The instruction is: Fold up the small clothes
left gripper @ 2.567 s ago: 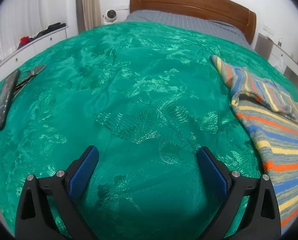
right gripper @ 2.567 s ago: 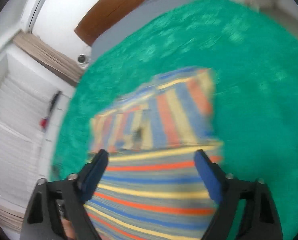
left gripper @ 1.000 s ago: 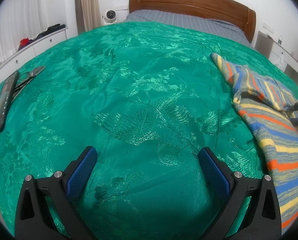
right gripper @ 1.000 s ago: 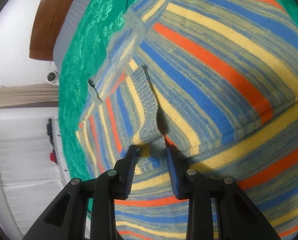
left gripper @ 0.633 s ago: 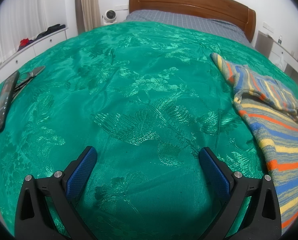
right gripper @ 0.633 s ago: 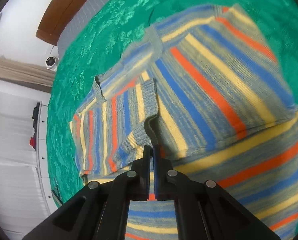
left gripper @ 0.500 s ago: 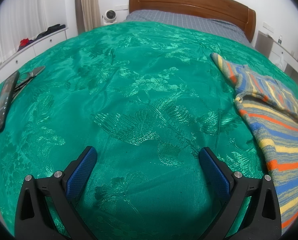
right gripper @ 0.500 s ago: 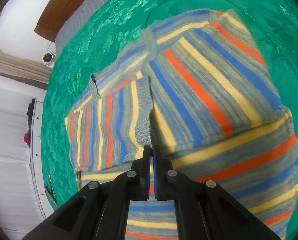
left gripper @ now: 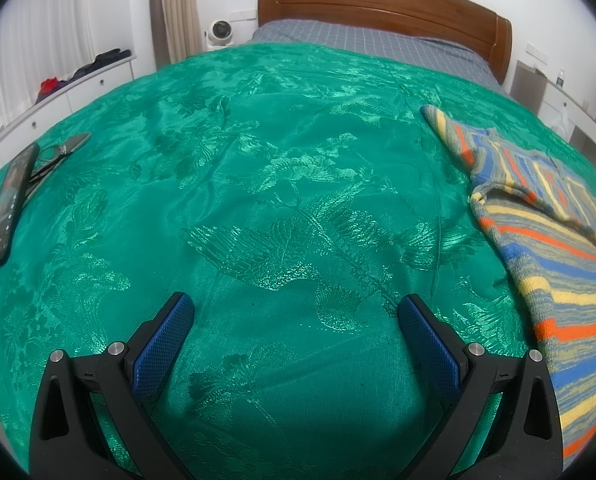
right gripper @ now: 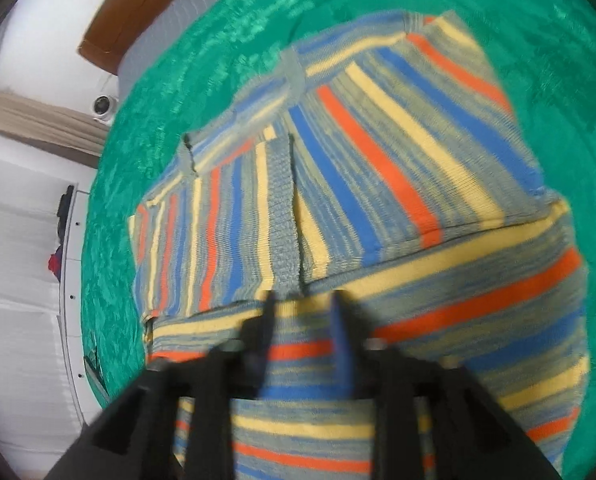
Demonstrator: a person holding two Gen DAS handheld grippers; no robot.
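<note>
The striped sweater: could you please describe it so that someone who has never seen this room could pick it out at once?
Start from the wide green bedspread covering the bed below the wooden headboard. At its right edge, far from the dark remote and scissors on the left, lies the striped sweater. It is the only knitted, many-coloured thing there: orange, blue and yellow stripes on grey.

Left gripper (left gripper: 295, 344) wide apart; right gripper (right gripper: 304, 320) blurred, slightly parted.
</note>
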